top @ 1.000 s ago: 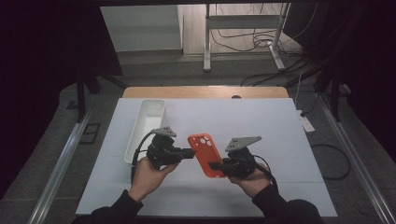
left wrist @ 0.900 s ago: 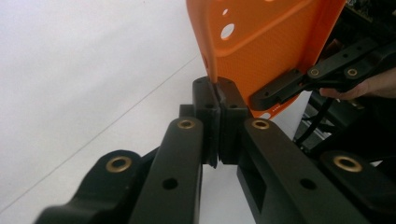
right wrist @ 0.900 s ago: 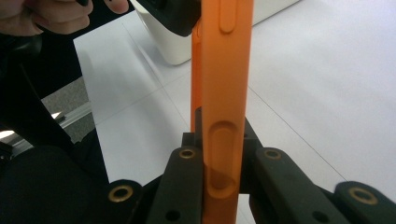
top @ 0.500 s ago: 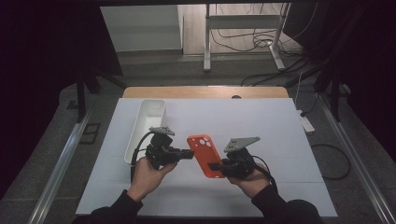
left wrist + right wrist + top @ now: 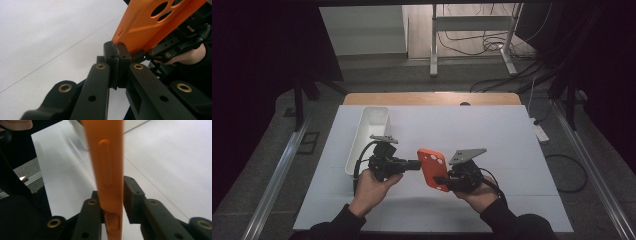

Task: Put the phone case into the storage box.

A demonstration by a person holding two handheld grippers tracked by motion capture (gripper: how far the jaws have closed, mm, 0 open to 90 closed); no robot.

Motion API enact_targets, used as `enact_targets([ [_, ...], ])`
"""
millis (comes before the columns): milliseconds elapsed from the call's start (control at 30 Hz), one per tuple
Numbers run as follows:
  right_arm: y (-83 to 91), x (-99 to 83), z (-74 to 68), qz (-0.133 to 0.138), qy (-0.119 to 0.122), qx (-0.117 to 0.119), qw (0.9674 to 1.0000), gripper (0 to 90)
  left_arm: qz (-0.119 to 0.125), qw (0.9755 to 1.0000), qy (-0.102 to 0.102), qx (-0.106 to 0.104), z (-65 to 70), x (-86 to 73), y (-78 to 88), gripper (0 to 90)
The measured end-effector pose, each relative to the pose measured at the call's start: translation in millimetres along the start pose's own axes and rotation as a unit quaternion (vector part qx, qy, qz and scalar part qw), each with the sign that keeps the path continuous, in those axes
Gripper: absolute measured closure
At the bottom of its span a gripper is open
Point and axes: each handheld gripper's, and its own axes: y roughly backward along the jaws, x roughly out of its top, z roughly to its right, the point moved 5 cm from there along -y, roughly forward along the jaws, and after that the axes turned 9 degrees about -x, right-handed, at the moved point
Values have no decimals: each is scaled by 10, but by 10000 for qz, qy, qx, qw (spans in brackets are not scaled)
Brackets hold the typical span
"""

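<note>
An orange phone case (image 5: 432, 168) is held above the white table between the two grippers. My left gripper (image 5: 416, 164) is shut, its pads pinching a corner edge of the case (image 5: 140, 27); in its own view the left gripper (image 5: 117, 53) shows its pads pressed together. My right gripper (image 5: 438, 181) is at the case's near right end. In its own view the case (image 5: 108, 157) stands edge-on between the jaws of the right gripper (image 5: 115, 193). Those jaws have just been opening: the left one lies against the case and the right pad (image 5: 132, 195) stands slightly off it.
A long white tray (image 5: 353, 155) lies on the white table (image 5: 502, 135) to the left of my left hand, and its corner (image 5: 135, 125) is in the right gripper view. A wooden edge (image 5: 432, 98) runs along the table's far side. Cables and a desk frame stand on the floor beyond.
</note>
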Motion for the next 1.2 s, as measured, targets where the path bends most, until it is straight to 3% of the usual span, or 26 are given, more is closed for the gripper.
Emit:
enact_targets([
  [367,-32,24,-8,109,17,-193,9998,431,-3,9998,89,154,-5,-1,-25,893],
  [700,-27,50,-16,236,-14,-212,9995,290,-11,9993,160,338,-37,-1,-19,892],
  [900,9,5,9,120,-49,-271,9995,124,8,9989,102,451,-91,7,40,891],
  [1200,88,-82,81,0,-137,-350,9993,51,90,9984,89,548,-162,40,143,891],
])
